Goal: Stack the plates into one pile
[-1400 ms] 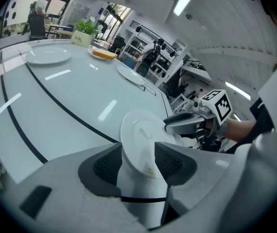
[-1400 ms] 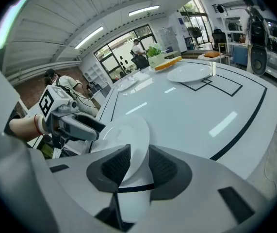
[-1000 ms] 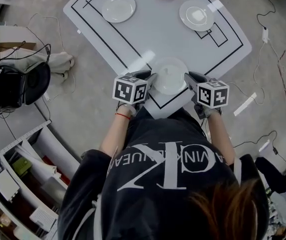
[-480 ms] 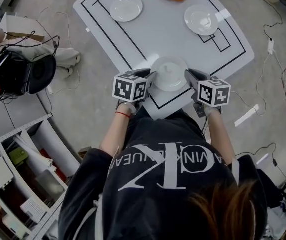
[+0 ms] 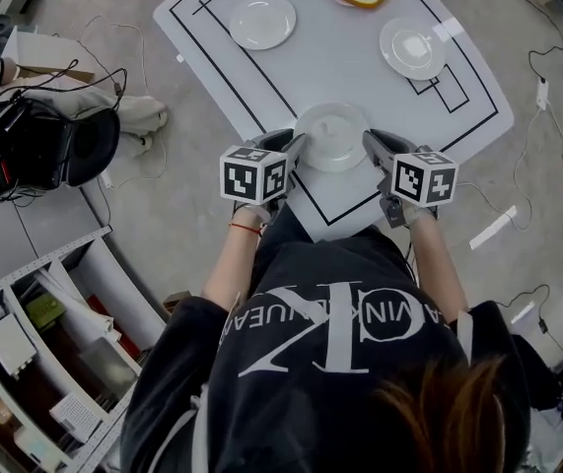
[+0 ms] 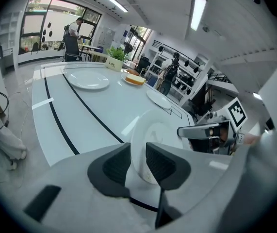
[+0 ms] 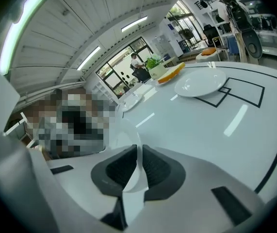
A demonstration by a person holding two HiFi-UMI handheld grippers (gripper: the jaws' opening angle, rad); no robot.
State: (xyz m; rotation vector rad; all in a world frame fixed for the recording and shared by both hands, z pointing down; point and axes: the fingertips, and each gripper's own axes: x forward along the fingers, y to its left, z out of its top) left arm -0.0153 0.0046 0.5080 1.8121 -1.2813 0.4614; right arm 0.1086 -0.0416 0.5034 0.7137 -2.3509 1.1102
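White table (image 5: 261, 87) with black lines extends ahead of the left gripper (image 5: 294, 146) and right gripper (image 5: 372, 142), which sit at its near corner. Grey concrete floor (image 5: 192, 215) on all sides; loose cables (image 5: 542, 92) lie right of the right gripper. Open shelving unit (image 5: 54, 363) stands behind and left of the left gripper. White ceiling, 2 strip lights (image 6: 198, 11) lit overhead. Large windows (image 6: 56, 18) far ahead of the left gripper; storage racks (image 6: 177, 64) beyond the table's far end.
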